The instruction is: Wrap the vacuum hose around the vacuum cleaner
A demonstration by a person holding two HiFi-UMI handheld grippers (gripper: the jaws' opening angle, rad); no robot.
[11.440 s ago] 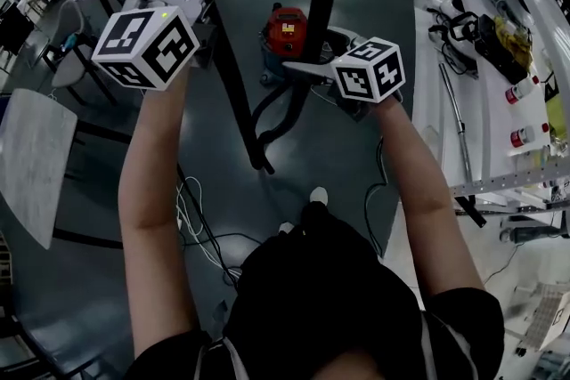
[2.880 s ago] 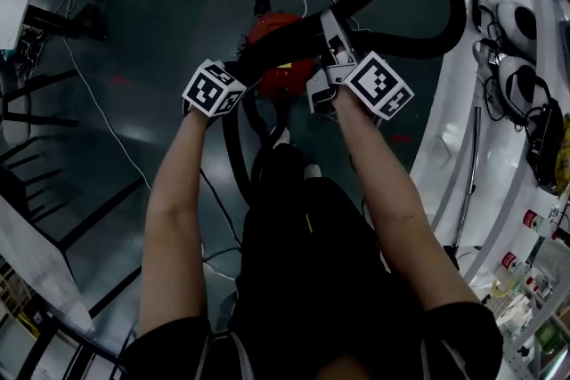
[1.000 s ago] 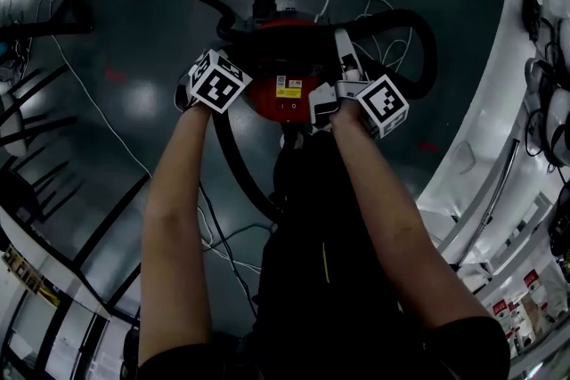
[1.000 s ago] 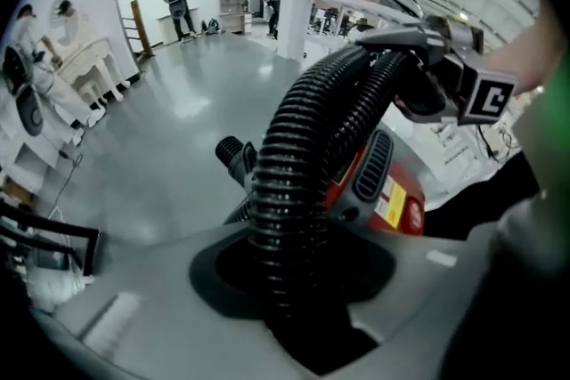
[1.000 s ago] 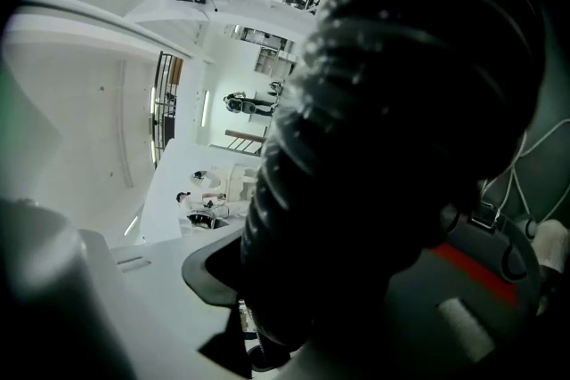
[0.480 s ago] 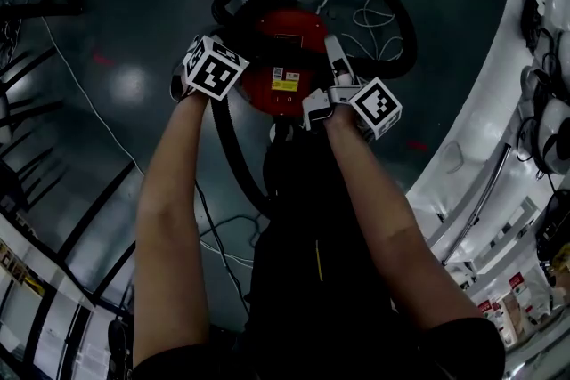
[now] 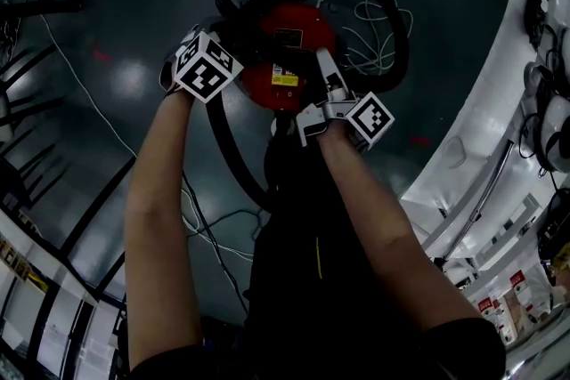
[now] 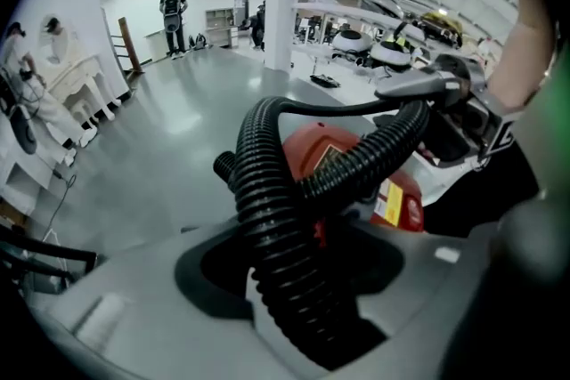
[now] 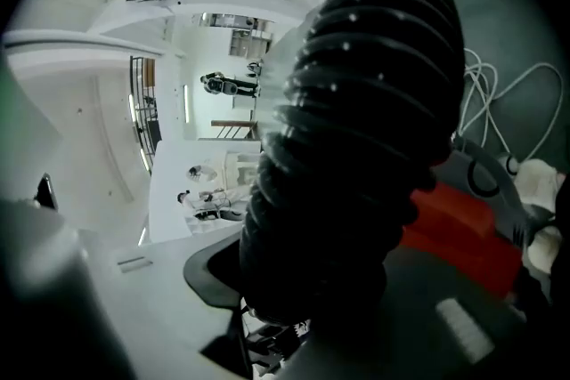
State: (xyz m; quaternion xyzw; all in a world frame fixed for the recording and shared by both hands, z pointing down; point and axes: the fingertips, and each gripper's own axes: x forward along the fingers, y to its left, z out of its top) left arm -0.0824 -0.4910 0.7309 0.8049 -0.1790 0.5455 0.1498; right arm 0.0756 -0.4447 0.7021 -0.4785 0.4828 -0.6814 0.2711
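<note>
The red vacuum cleaner stands on the dark floor in front of me. Its black ribbed hose curves from the far side round the right of the red body. My left gripper points down at the vacuum's left edge. Its jaws have just been opening, and the hose lies loosely between them, with the red body behind. My right gripper is at the near right of the vacuum, shut on the hose, which fills the gap between its jaws. Red housing shows beside it.
A white cable lies tangled on the floor behind the vacuum. White workbenches run along the right. Black furniture legs stand at the left, and thin cables trail by my feet. People stand far off.
The hose loop has swung from the vacuum's right side to curve round its far side. The right gripper has drawn a little nearer and lower with the hose. The left gripper has barely shifted.
</note>
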